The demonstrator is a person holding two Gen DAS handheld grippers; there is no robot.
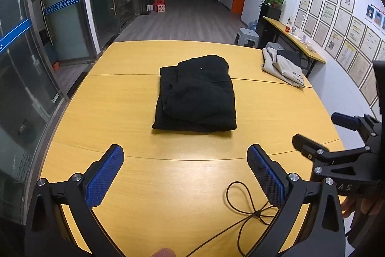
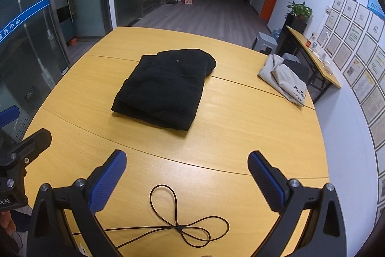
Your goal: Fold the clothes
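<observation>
Both pairs of blue-padded fingers stand wide apart with nothing between them: the left gripper fills the bottom of its own view, and the right gripper does the same in its view, each raised over bare tabletop. In the left wrist view the right gripper also shows at the right edge, its jaws parted and empty, with part of a hand behind it.

Filling most of both frames is the yellow wooden table, crossed by thin dark seams. At the middle of it lies the black garment, folded into a thick, roughly square stack, well apart from both grippers; in the right wrist view the same black garment sits slightly left of centre. At the table's right edge, in the upper right of the frame, a beige garment lies crumpled and unfolded, with a darker piece beside it. Nearest the cameras, at the bottom centre, a thin black cord lies in loops on the tabletop, knotted in the middle.
</observation>
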